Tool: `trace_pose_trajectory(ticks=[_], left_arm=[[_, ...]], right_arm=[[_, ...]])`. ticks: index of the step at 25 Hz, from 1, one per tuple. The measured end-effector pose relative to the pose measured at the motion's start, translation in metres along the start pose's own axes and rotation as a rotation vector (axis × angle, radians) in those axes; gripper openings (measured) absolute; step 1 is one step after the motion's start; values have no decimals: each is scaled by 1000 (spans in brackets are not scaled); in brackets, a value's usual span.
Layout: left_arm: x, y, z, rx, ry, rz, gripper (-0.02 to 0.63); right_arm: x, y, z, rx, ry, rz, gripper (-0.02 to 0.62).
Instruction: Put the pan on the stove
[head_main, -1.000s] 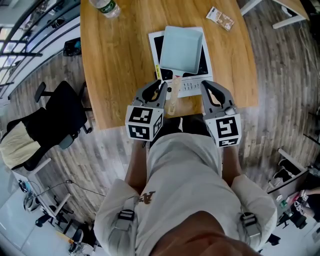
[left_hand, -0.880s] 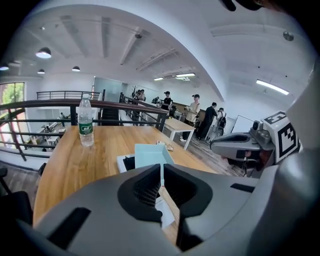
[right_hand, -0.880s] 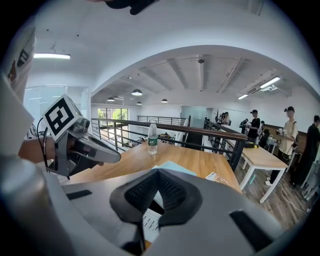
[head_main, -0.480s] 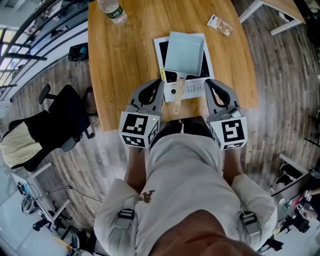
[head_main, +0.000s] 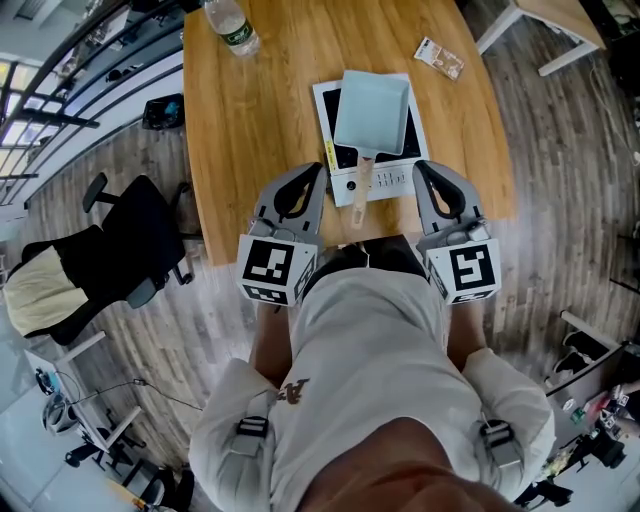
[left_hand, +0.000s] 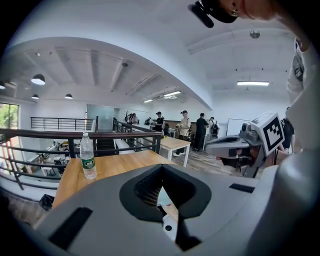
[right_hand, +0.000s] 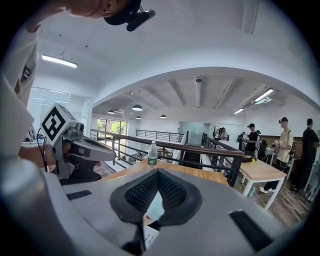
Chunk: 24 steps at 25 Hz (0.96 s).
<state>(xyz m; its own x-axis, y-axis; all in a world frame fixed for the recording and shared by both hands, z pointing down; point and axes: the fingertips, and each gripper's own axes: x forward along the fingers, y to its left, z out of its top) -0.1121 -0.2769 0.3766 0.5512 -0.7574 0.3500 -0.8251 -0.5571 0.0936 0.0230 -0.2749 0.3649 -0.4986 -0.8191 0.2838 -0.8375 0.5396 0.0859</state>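
Note:
In the head view, the pale blue square pan (head_main: 371, 110) sits on the white stove with a black top (head_main: 326, 118), on the wooden table. Its wooden handle (head_main: 360, 186) points toward me, past the stove's control strip. My left gripper (head_main: 317, 172) hovers just left of the handle, shut and empty. My right gripper (head_main: 421, 170) is at the stove's near right corner, also shut with nothing in it. A sliver of the pan (left_hand: 163, 197) shows through the left gripper's (left_hand: 161, 169) closed jaws. The right gripper (right_hand: 158, 172) frames the pan (right_hand: 155, 207) the same way.
A plastic water bottle (head_main: 229, 24) stands at the table's far left. A small snack packet (head_main: 440, 57) lies at the far right. The table's near edge (head_main: 250, 245) is just under the grippers. A black office chair (head_main: 112, 250) stands on the floor to the left.
The left gripper's jaws have closed. Both grippers have drawn back a little from the pan's handle toward my body. The pan rests on the stove as before.

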Motion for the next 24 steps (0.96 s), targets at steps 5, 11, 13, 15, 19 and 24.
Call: trace_pose_trajectory(ticks=[5, 11, 13, 15, 19, 24], left_arm=[[-2, -6, 2, 27, -12, -25, 18], [-4, -9, 4, 36, -18, -40, 18], [-4, -10, 3, 41, -18, -45, 18], [-3, -10, 2, 45, -16, -49, 18], [-2, -11, -1, 46, -8, -52, 18], [-6, -12, -4, 44, -4, -55, 18]], right_arm=[[-2, 4, -1, 0, 7, -2, 14], [-4, 5, 0, -3, 11, -10, 14], [-4, 5, -1, -3, 14, -12, 14], [-4, 6, -3, -6, 17, -13, 14], [-4, 7, -6, -4, 27, -17, 14], [-7, 10, -8, -8, 38, -16, 14]])
